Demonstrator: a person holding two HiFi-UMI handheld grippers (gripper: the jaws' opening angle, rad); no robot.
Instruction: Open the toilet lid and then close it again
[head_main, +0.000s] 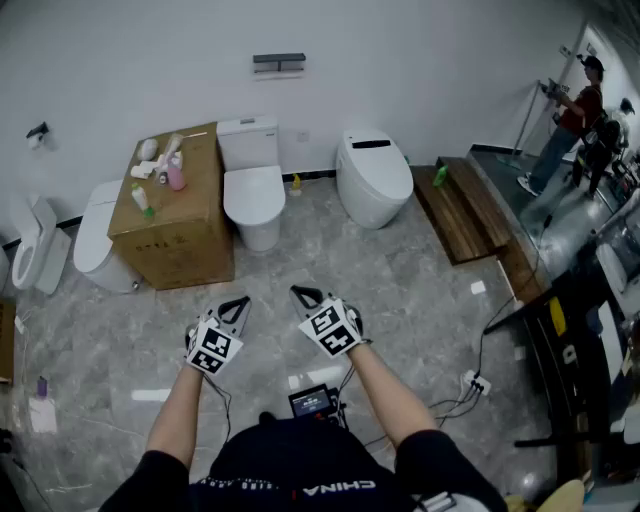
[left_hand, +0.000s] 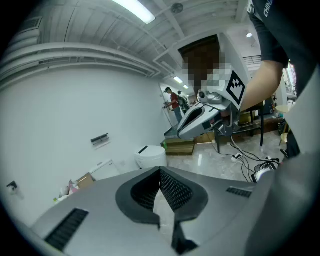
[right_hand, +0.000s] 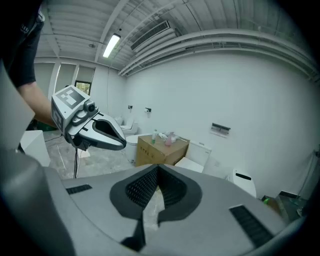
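A white toilet with a tank (head_main: 252, 190) stands against the far wall, its lid down. To its right is a rounded tankless toilet (head_main: 373, 175), lid also down. My left gripper (head_main: 236, 308) and right gripper (head_main: 303, 296) hover side by side over the floor, well short of both toilets. Both are shut with nothing between the jaws. In the left gripper view the closed left gripper (left_hand: 160, 175) points toward the tankless toilet (left_hand: 150, 156). In the right gripper view the right gripper (right_hand: 157, 171) points at the tank toilet (right_hand: 196, 159).
A cardboard box (head_main: 175, 210) with bottles on top stands left of the tank toilet, with two more toilets (head_main: 95, 235) beyond it. A wooden platform (head_main: 465, 205) lies at the right. A power strip and cables (head_main: 475, 382) trail on the floor. A person (head_main: 575, 110) stands at the far right.
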